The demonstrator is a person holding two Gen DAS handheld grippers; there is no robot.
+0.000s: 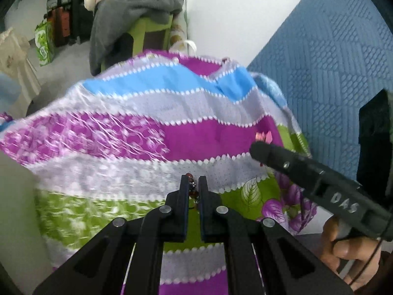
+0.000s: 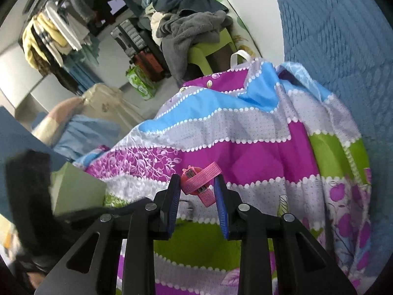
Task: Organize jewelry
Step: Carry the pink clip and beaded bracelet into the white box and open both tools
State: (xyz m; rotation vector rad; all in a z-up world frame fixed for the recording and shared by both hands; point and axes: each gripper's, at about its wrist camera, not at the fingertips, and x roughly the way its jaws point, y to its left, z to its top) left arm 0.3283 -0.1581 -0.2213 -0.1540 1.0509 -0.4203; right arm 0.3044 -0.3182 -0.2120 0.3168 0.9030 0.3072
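My left gripper (image 1: pixel 193 180) is shut on a small beaded piece (image 1: pixel 192 187) with red-brown and dark beads, which hangs between the narrow jaws above the striped cloth (image 1: pixel 152 113). My right gripper (image 2: pixel 197 179) is shut on a pink ribbon hair clip (image 2: pixel 200 178) held crosswise between the blue-padded fingers. The right gripper also shows in the left wrist view (image 1: pixel 260 147) as a black arm from the right, with the pink clip (image 1: pixel 263 136) at its tip. A pale green box (image 2: pixel 78 191) sits at the left of the right wrist view.
The purple, blue, grey and green striped cloth (image 2: pixel 245 132) covers a raised surface. A blue quilted bed cover (image 1: pixel 331 61) lies to the right. A green chair piled with grey clothes (image 1: pixel 137 12), suitcases and bags stand behind.
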